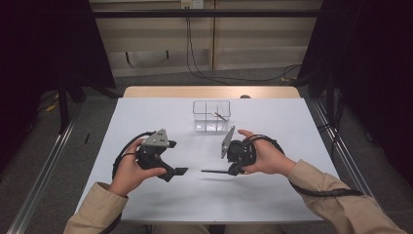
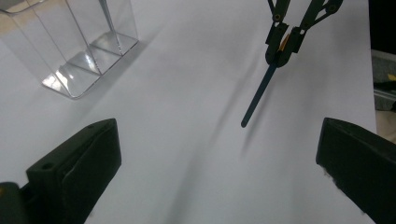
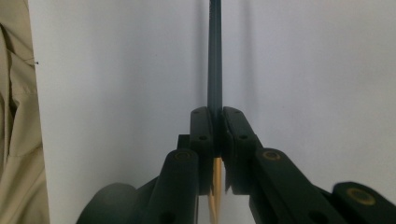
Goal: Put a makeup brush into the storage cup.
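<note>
My right gripper (image 1: 233,169) (image 3: 218,116) is shut on a thin dark pencil (image 1: 214,171) (image 3: 215,56). The pencil sticks out level toward the left, just above the white table (image 1: 146,117), and its golden end shows behind the jaws. The left gripper (image 1: 174,172) (image 2: 217,158) is open with nothing between its jaws, facing the pencil's free tip (image 2: 258,95) and the right gripper (image 2: 284,44) a short way off. A clear divided box (image 1: 211,117) (image 2: 79,46) stands at the table's far middle, with a thin stick (image 1: 220,116) leaning in one compartment.
The person's tan sleeve (image 3: 16,116) runs along the left edge of the right gripper view. Cables (image 1: 195,63) lie on the floor beyond the table's far edge. Dark frames stand at both sides.
</note>
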A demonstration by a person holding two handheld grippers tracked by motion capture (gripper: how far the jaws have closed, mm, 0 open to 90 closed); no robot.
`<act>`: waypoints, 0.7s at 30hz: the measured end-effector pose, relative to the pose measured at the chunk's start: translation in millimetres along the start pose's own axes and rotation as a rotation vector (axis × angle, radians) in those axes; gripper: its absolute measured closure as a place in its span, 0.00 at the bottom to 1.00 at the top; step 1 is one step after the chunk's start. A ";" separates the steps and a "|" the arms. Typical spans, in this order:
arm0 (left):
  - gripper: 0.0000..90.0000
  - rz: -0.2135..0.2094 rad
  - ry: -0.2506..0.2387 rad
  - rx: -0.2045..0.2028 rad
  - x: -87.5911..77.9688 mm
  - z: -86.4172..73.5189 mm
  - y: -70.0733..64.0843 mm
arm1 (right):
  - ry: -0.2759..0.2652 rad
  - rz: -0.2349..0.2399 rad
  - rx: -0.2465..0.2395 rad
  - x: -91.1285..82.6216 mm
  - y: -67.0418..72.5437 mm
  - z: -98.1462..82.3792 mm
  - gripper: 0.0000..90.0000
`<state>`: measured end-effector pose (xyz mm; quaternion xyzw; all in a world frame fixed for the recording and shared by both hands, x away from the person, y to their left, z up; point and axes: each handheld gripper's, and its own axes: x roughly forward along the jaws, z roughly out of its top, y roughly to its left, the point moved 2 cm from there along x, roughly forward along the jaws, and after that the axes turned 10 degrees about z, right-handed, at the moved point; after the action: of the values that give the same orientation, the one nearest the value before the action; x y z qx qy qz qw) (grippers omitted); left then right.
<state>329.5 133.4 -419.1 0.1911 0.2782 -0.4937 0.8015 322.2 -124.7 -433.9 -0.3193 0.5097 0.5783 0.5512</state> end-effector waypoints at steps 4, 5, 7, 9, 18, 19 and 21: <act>0.00 -0.001 0.045 0.037 6.5 7.5 -2.0 | 0.001 -0.001 0.000 0.6 0.9 1.3 0.93; 0.00 -0.002 0.062 0.043 8.3 9.3 -2.4 | 0.001 -0.002 0.000 0.5 0.9 1.5 0.93; 0.01 0.000 0.091 0.061 11.9 12.3 -4.2 | 0.002 -0.001 -0.006 -0.2 0.6 1.9 0.93; 0.01 -0.007 0.116 0.070 15.7 14.7 -6.1 | 0.001 0.001 -0.003 -0.8 1.0 2.1 0.93; 0.01 -0.021 0.228 0.117 30.1 23.3 -13.4 | -0.002 0.001 -0.013 -0.6 2.5 3.5 0.93; 0.01 -0.021 0.241 0.119 31.8 24.4 -14.3 | -0.003 -0.001 -0.013 -0.7 2.5 3.6 0.93; 0.01 -0.025 0.262 0.124 35.0 26.5 -16.6 | -0.002 -0.003 -0.015 -1.2 2.4 3.8 0.93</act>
<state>333.9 86.8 -421.4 0.2995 0.3518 -0.4906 0.7388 320.8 -121.2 -431.2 -0.3236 0.5043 0.5818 0.5501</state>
